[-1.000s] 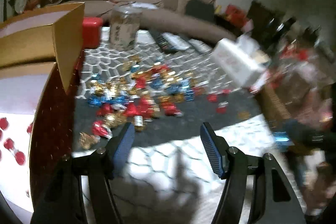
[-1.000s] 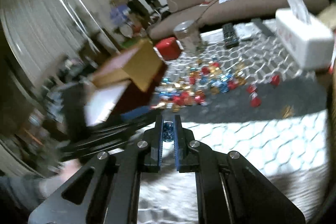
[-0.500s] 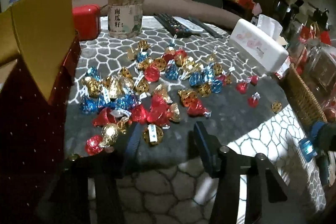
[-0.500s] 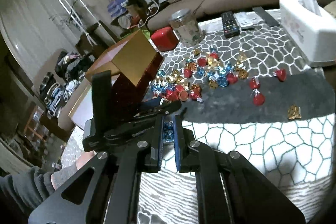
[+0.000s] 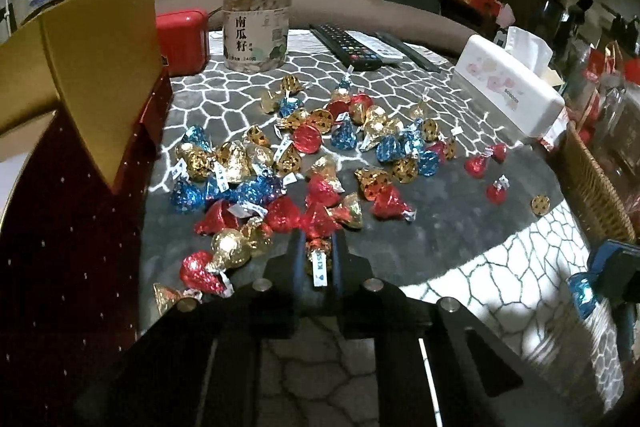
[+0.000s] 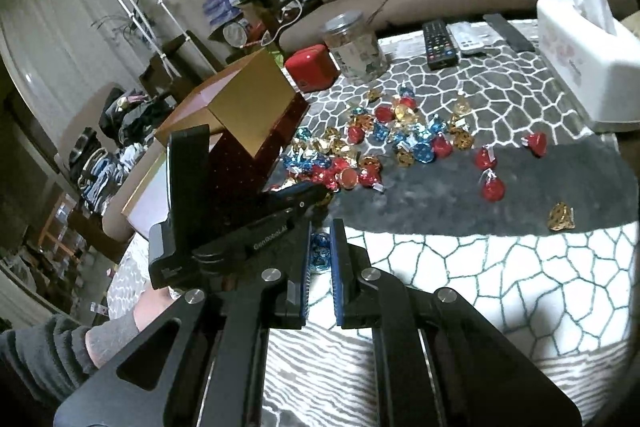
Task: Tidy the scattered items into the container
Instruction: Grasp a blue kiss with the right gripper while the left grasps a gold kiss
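Observation:
Many foil-wrapped candies (image 5: pixel 304 163) in red, blue and gold lie scattered on the patterned tablecloth. My left gripper (image 5: pixel 318 259) is shut on a gold candy (image 5: pixel 318 251) with a white tag at the near edge of the pile. A dark red box (image 5: pixel 72 235) with gold flaps stands open at the left. My right gripper (image 6: pixel 321 253) is shut on a blue candy (image 6: pixel 321 253), held above the table near the front edge. The left gripper (image 6: pixel 296 203) shows in the right wrist view beside the red box (image 6: pixel 240 163).
A clear jar (image 5: pixel 256 27) of seeds, a red tin (image 5: pixel 182 39), remote controls (image 5: pixel 352 45) and a white tissue box (image 5: pixel 512 87) stand behind the pile. A wicker basket (image 5: pixel 596 187) is at the right edge. A sofa lies beyond the table.
My left gripper moved forward to the pile and closed on a gold candy. My right gripper stayed shut on the blue candy and barely moved.

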`<state>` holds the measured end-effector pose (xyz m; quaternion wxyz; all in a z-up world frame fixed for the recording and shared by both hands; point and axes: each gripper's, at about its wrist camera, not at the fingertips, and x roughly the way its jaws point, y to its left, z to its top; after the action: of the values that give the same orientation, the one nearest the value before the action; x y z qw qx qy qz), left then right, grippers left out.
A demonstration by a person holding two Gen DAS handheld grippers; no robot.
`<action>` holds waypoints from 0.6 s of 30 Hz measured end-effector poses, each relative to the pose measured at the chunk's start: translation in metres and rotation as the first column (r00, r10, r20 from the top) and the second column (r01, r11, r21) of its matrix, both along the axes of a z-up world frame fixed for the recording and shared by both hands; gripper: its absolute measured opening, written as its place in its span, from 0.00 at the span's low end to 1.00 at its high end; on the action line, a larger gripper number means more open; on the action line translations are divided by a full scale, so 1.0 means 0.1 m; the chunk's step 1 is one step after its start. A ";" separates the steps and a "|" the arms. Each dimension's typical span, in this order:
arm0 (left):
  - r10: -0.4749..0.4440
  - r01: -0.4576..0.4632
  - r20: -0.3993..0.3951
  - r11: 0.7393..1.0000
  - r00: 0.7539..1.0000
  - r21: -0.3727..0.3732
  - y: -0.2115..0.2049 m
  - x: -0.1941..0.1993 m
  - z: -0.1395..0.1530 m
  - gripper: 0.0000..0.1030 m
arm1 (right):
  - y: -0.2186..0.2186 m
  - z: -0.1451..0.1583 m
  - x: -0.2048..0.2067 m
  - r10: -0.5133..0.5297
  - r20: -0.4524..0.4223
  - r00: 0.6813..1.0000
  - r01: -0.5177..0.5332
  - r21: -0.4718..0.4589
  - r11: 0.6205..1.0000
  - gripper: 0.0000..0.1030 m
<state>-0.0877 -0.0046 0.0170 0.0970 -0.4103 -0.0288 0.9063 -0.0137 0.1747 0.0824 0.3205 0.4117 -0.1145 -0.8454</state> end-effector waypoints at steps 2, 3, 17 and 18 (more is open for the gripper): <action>0.004 -0.004 0.005 1.000 1.000 0.002 0.00 0.01 0.01 0.12 | -0.03 0.00 0.01 0.003 -0.005 1.000 -0.003 0.010 1.000 0.09; 0.004 -0.004 0.006 1.000 1.000 0.001 -0.01 0.02 0.02 0.12 | -0.04 0.00 0.02 0.005 -0.007 1.000 -0.004 0.014 1.000 0.09; -0.016 0.017 -0.025 1.000 1.000 0.021 -0.10 0.35 0.42 0.11 | -0.15 0.18 0.15 0.019 -0.052 0.998 -0.017 0.027 0.999 0.09; -0.010 0.010 -0.023 1.000 1.000 0.021 -0.11 0.36 0.43 0.11 | -0.16 0.20 0.18 0.017 -0.057 0.998 -0.016 0.024 1.000 0.09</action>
<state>-0.0516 -0.0151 0.0603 0.1063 -0.3991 -0.0354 0.9101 0.0046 0.1587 0.1021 0.3257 0.3921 -0.0919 -0.8554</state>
